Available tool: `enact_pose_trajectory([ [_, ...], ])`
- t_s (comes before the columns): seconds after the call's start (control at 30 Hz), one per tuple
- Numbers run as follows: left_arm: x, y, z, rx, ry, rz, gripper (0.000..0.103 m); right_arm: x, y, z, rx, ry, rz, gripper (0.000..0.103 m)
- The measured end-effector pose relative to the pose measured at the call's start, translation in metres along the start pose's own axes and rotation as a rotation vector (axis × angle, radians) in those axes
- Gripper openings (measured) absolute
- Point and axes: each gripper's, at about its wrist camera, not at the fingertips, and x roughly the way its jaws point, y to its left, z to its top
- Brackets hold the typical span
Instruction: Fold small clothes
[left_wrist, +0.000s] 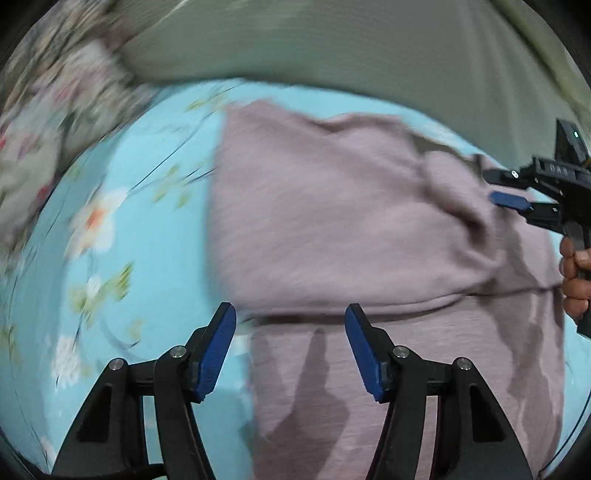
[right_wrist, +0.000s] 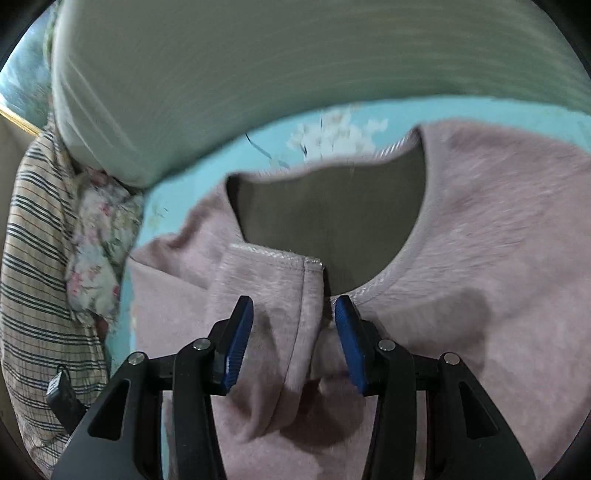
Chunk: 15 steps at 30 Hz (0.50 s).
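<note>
Mauve top (left_wrist: 332, 206) lies spread on a bed sheet (left_wrist: 147, 229), light blue with white flowers. Both views motion-blurred.

Left wrist view: left gripper (left_wrist: 290, 350) jaws apart, blue pads clear of cloth, nothing between them. It hangs over the near left edge of the top, left pad over the sheet, right pad over fabric. A fold ridge runs across the top just beyond the fingertips; the part above it is doubled over the lower layer. Gripper shadow falls on the lower layer. Right gripper (left_wrist: 506, 192) shows at the right edge, side-on, over the top's right side, with a hand (left_wrist: 576, 280) on its grip. A floral cloth (left_wrist: 55, 129) bunched at upper left, grey-green bedding (left_wrist: 369, 44) along the far side.

Right wrist view: right gripper (right_wrist: 293, 343) jaws about half open. A folded sleeve or flap of the top, hem stitched, rises between the pads. Left pad looks clear of it; right pad sits close to the fabric edge, contact can't be told through the blur. So no sure grip. Neck opening (right_wrist: 332, 214) of the top sits just beyond the fingertips, showing the darker inside. Rest of the top spreads right and toward the camera. Striped cloth (right_wrist: 33, 277) at left, floral cloth beside it, pale green bedding across the top of the view. Small black plug-like item (right_wrist: 59, 387) at lower left, beside the gripper frame.
</note>
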Motion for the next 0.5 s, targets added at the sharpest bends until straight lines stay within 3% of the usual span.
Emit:
enact_pose_trajectory([
  [0.03,0.003,0.006,-0.002,-0.015,0.006,0.013,0.059,0.003,0.0,0.0,-0.001,0.006,0.002,0.021],
  [0.07,0.003,0.011,-0.003,-0.024,0.009,0.019,0.058,0.001,0.003,-0.002,-0.004,0.004,0.018,0.009],
  [0.13,0.007,0.019,-0.004,-0.041,0.013,0.027,0.058,-0.014,0.008,-0.003,-0.015,-0.037,0.039,0.006],
  [0.33,0.018,0.015,0.007,-0.024,0.004,0.021,0.056,-0.128,0.004,-0.02,0.034,-0.322,0.118,0.006],
  [0.43,0.024,0.01,0.015,-0.016,-0.01,0.021,0.053,-0.166,-0.035,-0.041,0.13,-0.413,0.043,0.006],
  [0.5,0.028,0.007,0.02,-0.021,-0.014,0.026,0.049,-0.166,-0.067,-0.054,0.205,-0.389,-0.017,0.006],
])
